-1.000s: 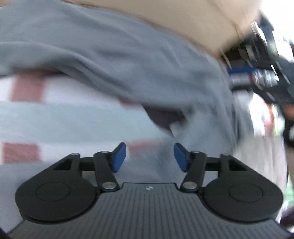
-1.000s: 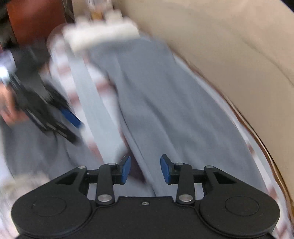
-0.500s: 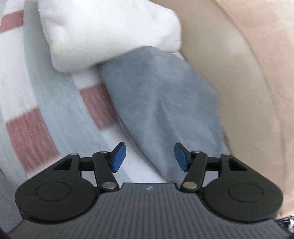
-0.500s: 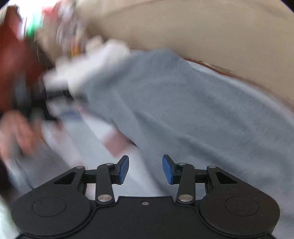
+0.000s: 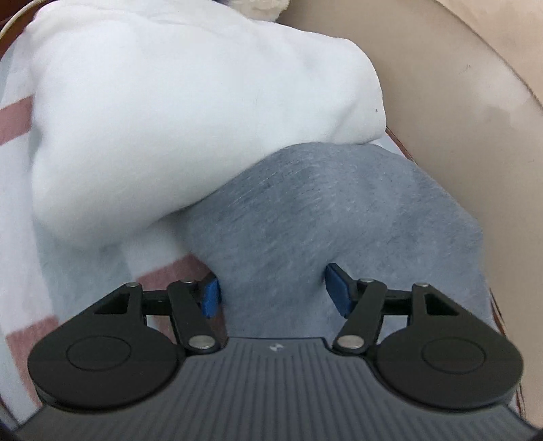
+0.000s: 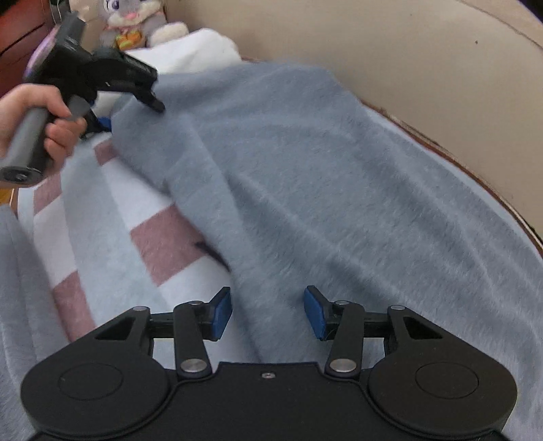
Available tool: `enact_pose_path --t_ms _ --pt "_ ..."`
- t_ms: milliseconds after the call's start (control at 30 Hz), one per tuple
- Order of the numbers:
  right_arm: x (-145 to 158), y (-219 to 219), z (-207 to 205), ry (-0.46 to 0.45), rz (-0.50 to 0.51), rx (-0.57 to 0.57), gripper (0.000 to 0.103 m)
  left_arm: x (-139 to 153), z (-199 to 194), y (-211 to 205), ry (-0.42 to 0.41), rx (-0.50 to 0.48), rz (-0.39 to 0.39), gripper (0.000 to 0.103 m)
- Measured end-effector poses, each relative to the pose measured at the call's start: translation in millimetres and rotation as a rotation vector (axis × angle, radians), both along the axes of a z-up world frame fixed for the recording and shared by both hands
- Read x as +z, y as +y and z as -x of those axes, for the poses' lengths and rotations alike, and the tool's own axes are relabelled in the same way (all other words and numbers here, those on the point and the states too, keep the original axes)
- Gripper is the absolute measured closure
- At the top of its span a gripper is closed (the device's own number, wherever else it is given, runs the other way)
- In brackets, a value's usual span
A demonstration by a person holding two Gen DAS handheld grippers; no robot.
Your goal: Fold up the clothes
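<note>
Grey garment (image 6: 322,176) spread on the striped blanket (image 6: 112,244) beside the beige wall (white bundle (image 5: 176,112) at its far end). Left tool (image 5: 271,288) and right tool (image 6: 268,312) straddle its edges, jaws wide, gripping nothing. Step judged: pre-grasp; next, both must close before folding.

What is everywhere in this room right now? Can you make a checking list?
Surface: striped blanket in white, pale blue and dusty pink, covering a bed or sofa.
Job's things: soft grey fleece garment, spread out and wrinkled; one end lies under the white item.
Clutter: puffy white folded cloth or pillow; grey plush bunny toy at the far end.
Grippers: left tongs open, fleece edge between the fingers; right tongs open over the fleece, holding nothing.
Cables: nothing seen.
Surroundings: beige padded backrest; reddish-brown wooden furniture.
</note>
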State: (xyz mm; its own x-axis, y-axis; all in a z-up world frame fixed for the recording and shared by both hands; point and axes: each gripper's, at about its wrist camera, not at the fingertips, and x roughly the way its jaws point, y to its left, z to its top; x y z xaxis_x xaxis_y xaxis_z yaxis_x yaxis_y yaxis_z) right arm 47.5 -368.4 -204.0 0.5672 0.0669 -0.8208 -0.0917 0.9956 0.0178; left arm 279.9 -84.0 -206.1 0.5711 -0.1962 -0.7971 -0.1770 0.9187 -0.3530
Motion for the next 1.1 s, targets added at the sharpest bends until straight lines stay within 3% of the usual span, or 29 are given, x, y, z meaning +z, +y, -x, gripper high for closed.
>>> enact_pose_path --t_ms 33,100,167,200,367,433,500,667,700,767,900,967,1033,1100 --pt "-0.4 -0.9 -1.3 -0.012 0.001 -0.004 0.052 3.3 0.4 -4.0 -0.020 -0.019 -0.012 0.044" --pt "0.2 0.0 -0.5 -0.027 -0.005 0.008 0.054 14.0 1.6 -13.8 -0.061 -0.067 -0.040 0.098" --pt "-0.1 -0.8 2.4 -0.045 -0.006 0.028 0.072 37.7 6.5 -24.2 -0.140 -0.117 -0.073 0.098" --pt "1.2 -1.1 1.4 -0.041 -0.020 0.042 0.095 54.1 11.1 -25.6 -0.210 -0.122 -0.076 0.098" --pt "16.6 0.4 12.7 -0.036 -0.129 0.137 0.097 138.4 49.6 -14.9 -0.509 -0.092 -0.070 0.098" --pt "25.2 3.4 22.4 -0.032 -0.136 0.175 0.096 146.4 73.5 -11.8 -0.566 -0.113 -0.159 0.098" --pt "26.8 6.2 27.3 -0.006 -0.129 0.205 0.096 130.8 81.2 -4.3 -0.511 -0.122 -0.240 0.098" --pt "-2.9 12.1 7.6 0.092 -0.100 0.215 0.097 60.6 45.5 22.7 -0.183 -0.004 -0.192 0.098" --pt "-5.3 14.2 7.3 0.092 -0.092 0.227 0.095 48.2 41.2 26.3 -0.141 0.032 -0.163 0.098" --pt "-4.1 13.2 10.3 0.108 -0.097 0.250 0.093 43.6 42.8 26.6 -0.147 0.068 -0.113 0.098" --pt "-0.4 -2.2 11.4 0.167 -0.218 0.259 0.082 69.6 52.2 -4.1 -0.279 -0.080 -0.187 0.098" --pt "11.2 -22.3 9.7 0.155 -0.329 0.192 0.068 90.1 66.8 -22.6 -0.362 -0.191 -0.188 0.098" --pt "28.4 -50.1 10.2 0.093 -0.477 0.086 0.042 106.3 83.7 -40.5 -0.426 -0.309 -0.152 0.098" --pt "42.0 -82.6 14.2 -0.001 -0.652 -0.038 0.029 117.7 109.9 -59.1 -0.465 -0.421 -0.096 0.098"
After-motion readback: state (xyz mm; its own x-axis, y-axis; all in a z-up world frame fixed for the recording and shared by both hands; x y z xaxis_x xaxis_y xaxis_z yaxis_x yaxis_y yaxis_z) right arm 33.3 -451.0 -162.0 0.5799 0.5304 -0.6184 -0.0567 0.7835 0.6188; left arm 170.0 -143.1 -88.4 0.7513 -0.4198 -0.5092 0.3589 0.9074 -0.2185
